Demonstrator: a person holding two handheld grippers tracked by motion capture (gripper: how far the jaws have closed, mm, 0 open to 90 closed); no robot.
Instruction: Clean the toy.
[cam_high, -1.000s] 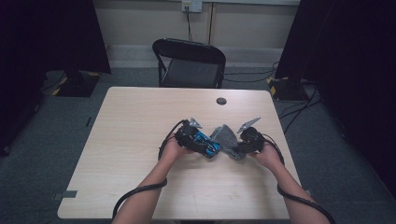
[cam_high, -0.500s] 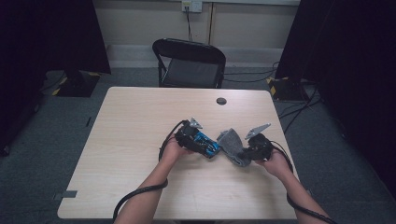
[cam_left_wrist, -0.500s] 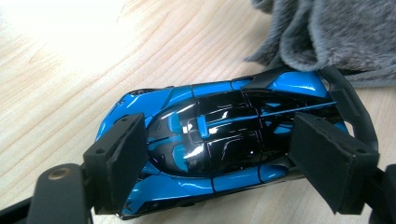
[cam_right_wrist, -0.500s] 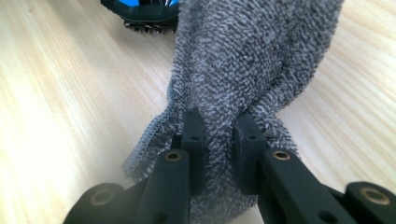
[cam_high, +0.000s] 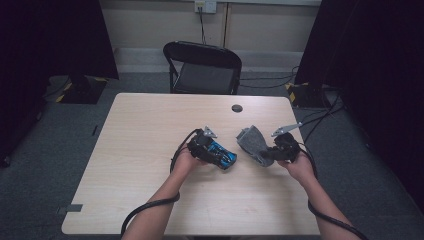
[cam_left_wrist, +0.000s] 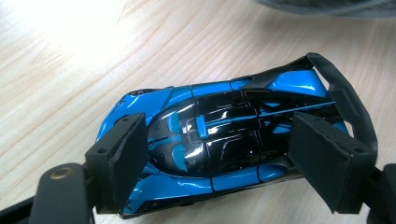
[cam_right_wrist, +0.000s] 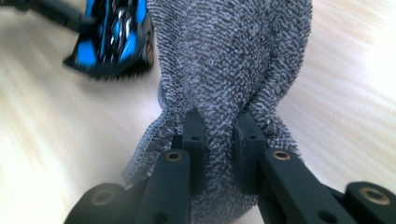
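**A:** Pale wood-grain table (cam_high: 140, 150) under both hands, a black folding chair (cam_high: 202, 67) pushed up at its far side, dark curtains around. Start at the jaws. What has the left gripper (cam_left_wrist: 224, 154) got?

**B:** Its jaws stand wide, one pad on each flank of the blue and black toy car (cam_left_wrist: 233, 135), clasping it across the body. The car sits on the table, just left of centre in the high view (cam_high: 221, 155), with the left hand (cam_high: 187, 159) behind it.

**A:** And the right gripper (cam_right_wrist: 219, 135)?

**B:** Pinched nearly shut on a bunched fold of the grey terry cloth (cam_right_wrist: 233, 60). The rest of the cloth fans out beyond the jaws, and the high view shows it (cam_high: 252, 142) raised a little off the table, just beside the car but apart from it. The right hand (cam_high: 300, 167) is behind.

**A:** So which step is this?

**B:** I'd say wiping the car. One gripper steadies it and the other carries the cloth; at this instant the cloth is off the car, so I read it as between strokes.

**A:** What does the next move call for?

**B:** Bringing the loose end of the cloth down onto the car's roof or tail, lightly, while the left grip stays firm so that the car doesn't roll or twist. The pinch on the cloth should hold too, since only a narrow fold is caught
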